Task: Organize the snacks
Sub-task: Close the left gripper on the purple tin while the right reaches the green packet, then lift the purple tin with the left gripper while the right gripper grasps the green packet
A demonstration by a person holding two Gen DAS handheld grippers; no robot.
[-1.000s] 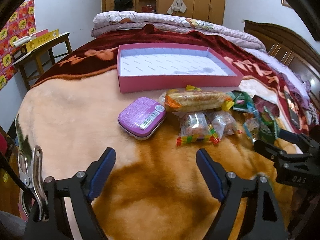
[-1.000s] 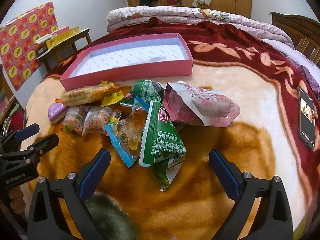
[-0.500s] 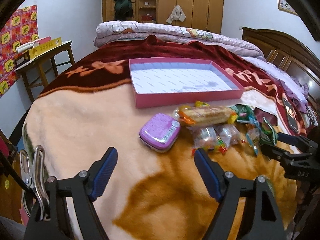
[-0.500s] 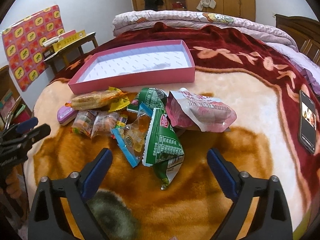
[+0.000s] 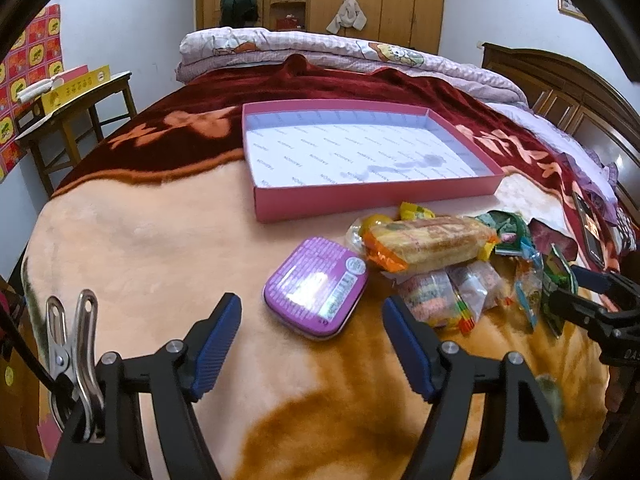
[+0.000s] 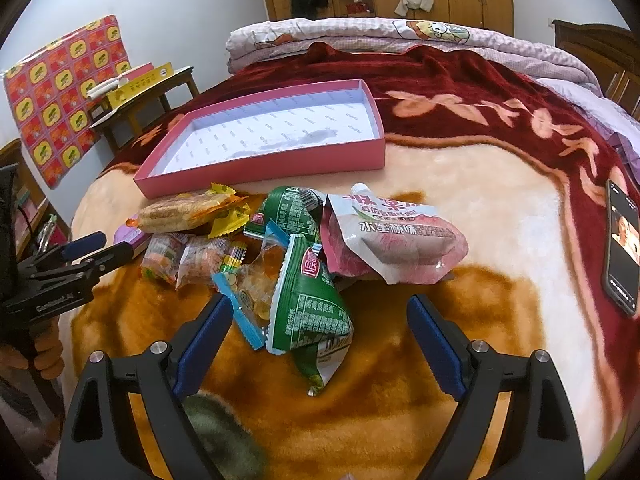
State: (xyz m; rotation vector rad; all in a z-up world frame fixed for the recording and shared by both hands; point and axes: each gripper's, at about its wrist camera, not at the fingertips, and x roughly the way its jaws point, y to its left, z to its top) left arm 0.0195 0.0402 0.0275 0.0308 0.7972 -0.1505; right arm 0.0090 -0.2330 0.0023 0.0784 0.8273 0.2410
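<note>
Left gripper (image 5: 312,338) released, jaws just been closing, nothing between them; purple tin (image 5: 316,286) sits just beyond, frame centre. Right gripper (image 6: 320,334) released too, jaws narrowing, green packet (image 6: 310,308) lying between the pads, untouched. Snack pile (image 6: 256,240) mid-frame on the blanket (image 6: 400,400); pink tray (image 6: 260,162) behind it, upper centre, bare. Best: drop lower, square the pads on the packet's body, not its crinkly tail, before clamping.

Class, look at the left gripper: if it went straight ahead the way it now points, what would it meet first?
Most likely the purple tin, lying just ahead between the open fingers of the left gripper. Depth is unclear, so it might touch the blanket first.
</note>
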